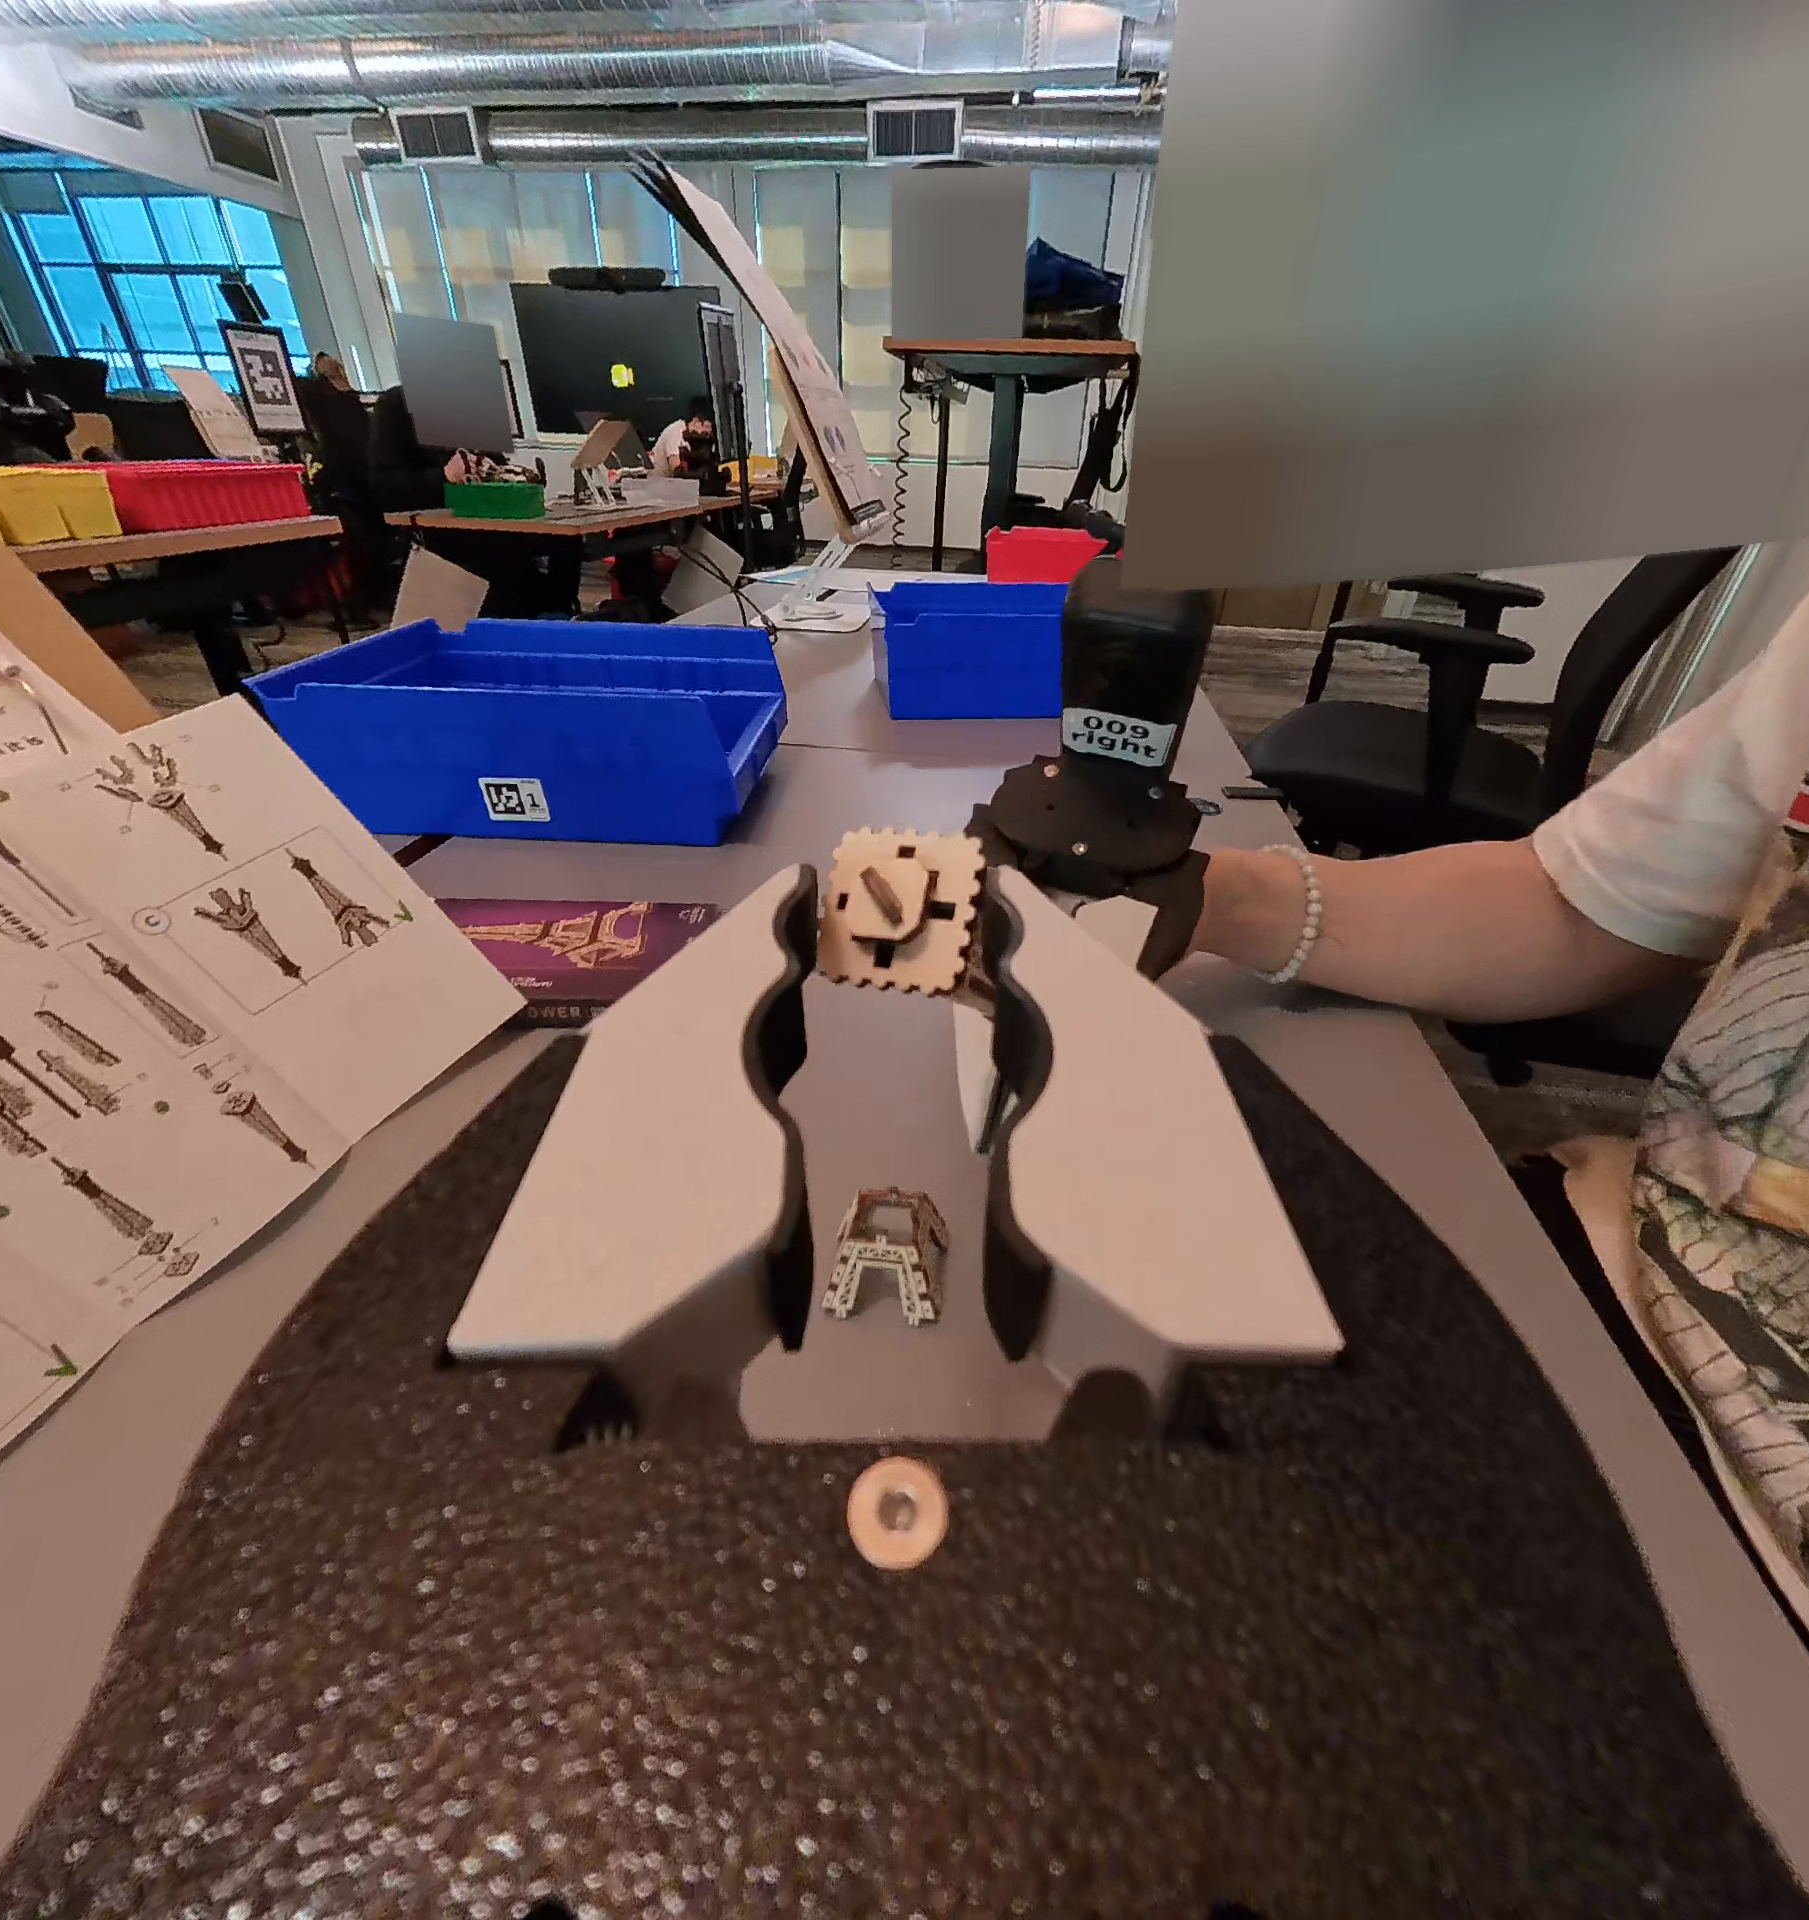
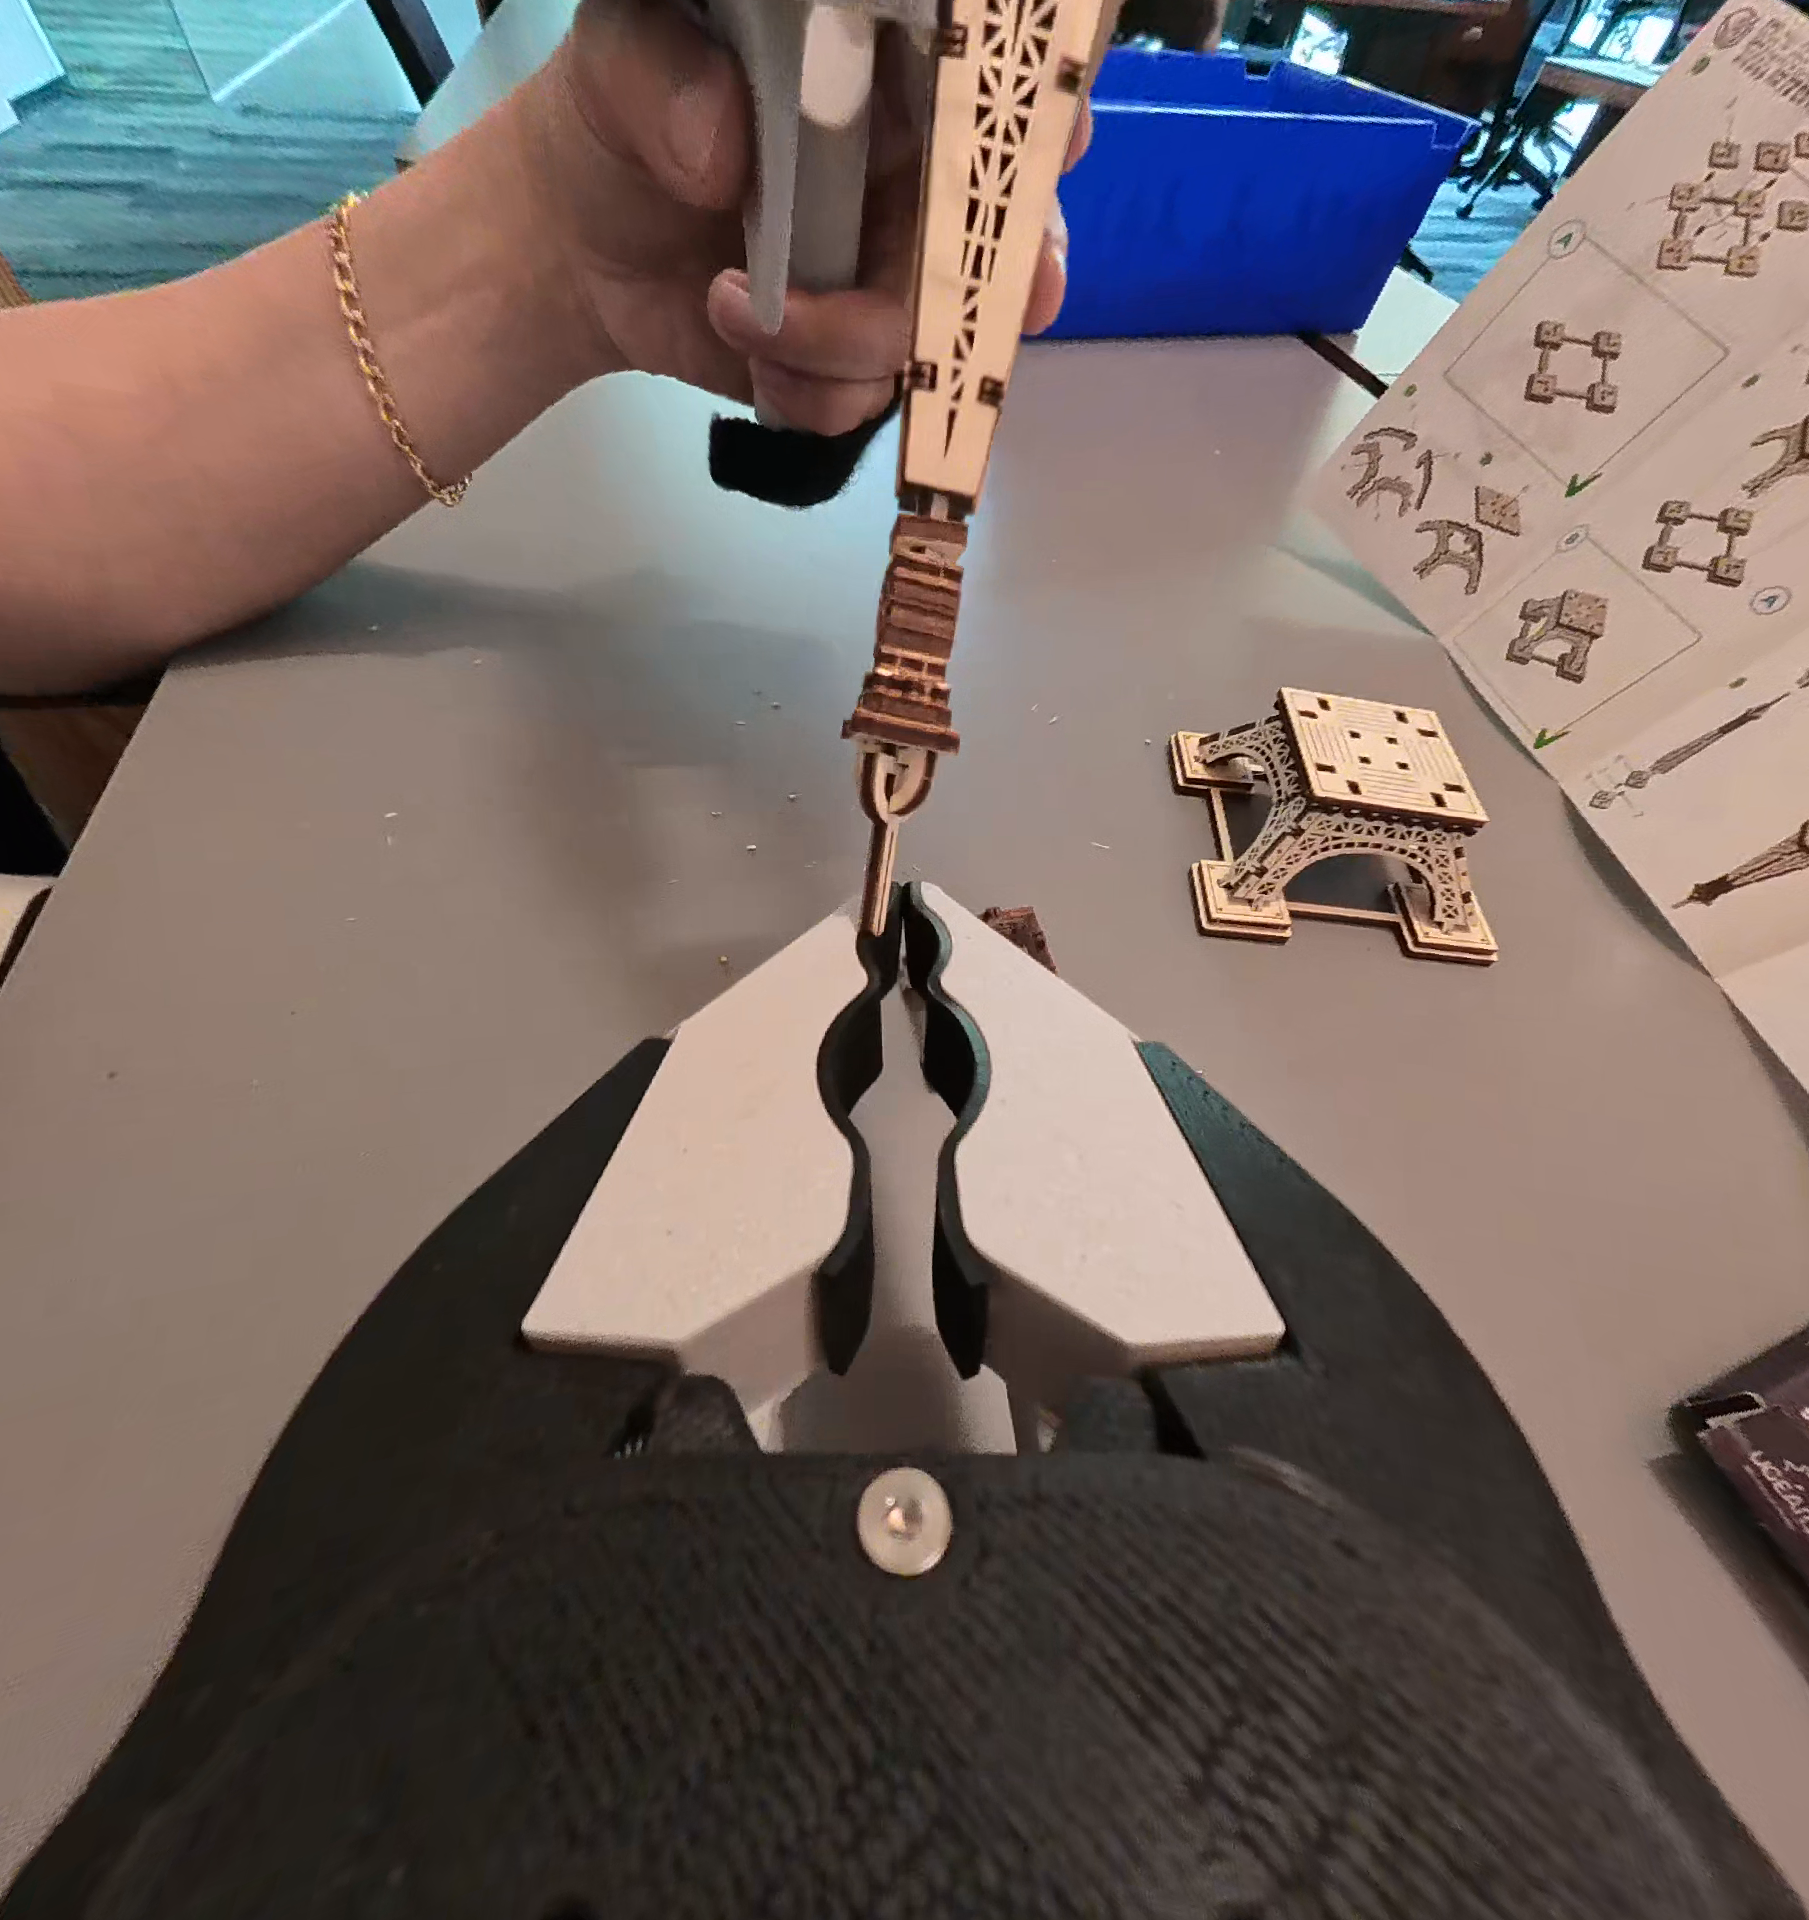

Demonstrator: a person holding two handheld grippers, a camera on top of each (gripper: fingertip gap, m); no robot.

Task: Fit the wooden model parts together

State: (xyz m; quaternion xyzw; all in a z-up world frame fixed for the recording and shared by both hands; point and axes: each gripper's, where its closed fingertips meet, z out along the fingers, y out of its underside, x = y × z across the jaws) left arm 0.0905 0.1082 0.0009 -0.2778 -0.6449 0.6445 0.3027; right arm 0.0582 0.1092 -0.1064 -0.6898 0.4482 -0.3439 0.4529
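My left gripper is shut on the wide square end of the wooden tower's long lattice top section and holds it in the air. In the right wrist view one of its white fingers shows at the top, in a person's hand. My right gripper is shut on the thin spire tip at the section's other end. The wooden tower base stands on the grey table to the right. A small lattice middle piece stands on the table below my left gripper.
Printed instruction sheets lie along one table edge and also show in the right wrist view. Two blue bins stand behind. A purple kit box lies near the sheet. A person's arm reaches in at the right. Left tips to right tips: about 11 centimeters. The small lattice middle piece is closer to my right gripper, around 5 centimeters from its tips; the left tips are 15 centimeters off.
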